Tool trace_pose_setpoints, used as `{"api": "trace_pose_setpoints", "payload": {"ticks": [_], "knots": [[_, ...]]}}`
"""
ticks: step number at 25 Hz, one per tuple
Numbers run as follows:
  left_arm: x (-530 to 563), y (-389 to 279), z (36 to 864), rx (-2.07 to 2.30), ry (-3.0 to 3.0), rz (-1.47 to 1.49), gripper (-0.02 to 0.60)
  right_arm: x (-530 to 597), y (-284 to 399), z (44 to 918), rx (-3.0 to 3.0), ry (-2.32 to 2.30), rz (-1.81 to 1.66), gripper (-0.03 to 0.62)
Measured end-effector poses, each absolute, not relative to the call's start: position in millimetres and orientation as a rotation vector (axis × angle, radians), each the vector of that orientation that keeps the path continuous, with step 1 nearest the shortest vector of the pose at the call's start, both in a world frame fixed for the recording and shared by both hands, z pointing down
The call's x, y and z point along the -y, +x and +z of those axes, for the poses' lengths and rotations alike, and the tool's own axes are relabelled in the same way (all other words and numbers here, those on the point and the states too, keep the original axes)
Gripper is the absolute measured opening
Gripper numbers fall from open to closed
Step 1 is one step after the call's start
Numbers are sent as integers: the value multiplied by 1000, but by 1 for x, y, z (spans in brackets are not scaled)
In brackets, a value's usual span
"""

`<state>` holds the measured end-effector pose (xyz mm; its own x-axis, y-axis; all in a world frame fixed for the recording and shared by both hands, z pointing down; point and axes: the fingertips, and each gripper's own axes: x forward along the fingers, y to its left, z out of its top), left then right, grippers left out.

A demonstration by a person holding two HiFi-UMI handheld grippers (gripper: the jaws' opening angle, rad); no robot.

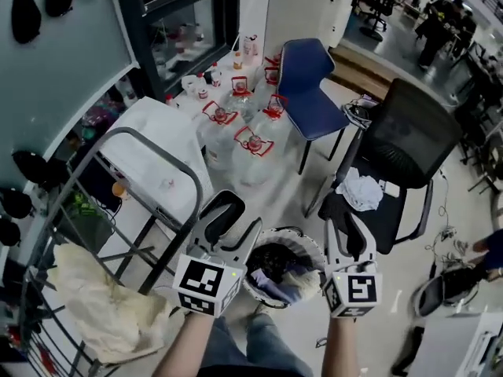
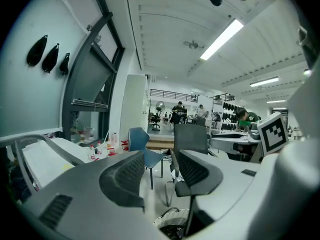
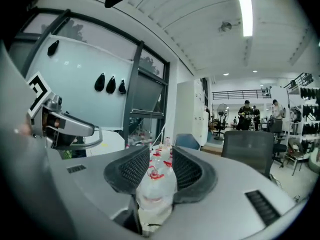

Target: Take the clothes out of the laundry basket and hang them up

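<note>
A round white laundry basket (image 1: 308,251) stands on the floor below me, with dark and pale clothes inside; its rim (image 2: 170,219) shows low in the left gripper view. My left gripper (image 1: 236,220) hovers just left of the basket, open, with nothing between its fingers (image 2: 160,170). My right gripper (image 1: 351,232) hovers at the basket's right edge, also open and empty (image 3: 160,168). A metal drying rack (image 1: 118,144) stands at the left; a cream garment (image 1: 98,297) hangs on its near part and a white cloth (image 1: 161,144) lies over its far part.
A black office chair (image 1: 413,144) with a white cloth (image 1: 361,188) on its seat stands right of the basket. A blue chair (image 1: 308,85) and several large water bottles (image 1: 244,132) sit further back. People work at desks far off (image 2: 179,110).
</note>
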<state>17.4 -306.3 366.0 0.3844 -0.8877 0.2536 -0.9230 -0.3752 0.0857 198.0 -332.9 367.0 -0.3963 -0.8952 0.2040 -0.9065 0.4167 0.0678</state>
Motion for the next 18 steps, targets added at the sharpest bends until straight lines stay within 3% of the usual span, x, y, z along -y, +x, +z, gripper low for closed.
{"api": "trace_pose_setpoints", "payload": {"ticks": [7, 18], "knots": [[340, 115, 415, 1494, 2479, 297, 221, 346, 300, 411, 2351, 1658, 135, 143], [358, 212, 501, 1217, 2598, 391, 221, 343, 368, 503, 2212, 1740, 270, 143]]}}
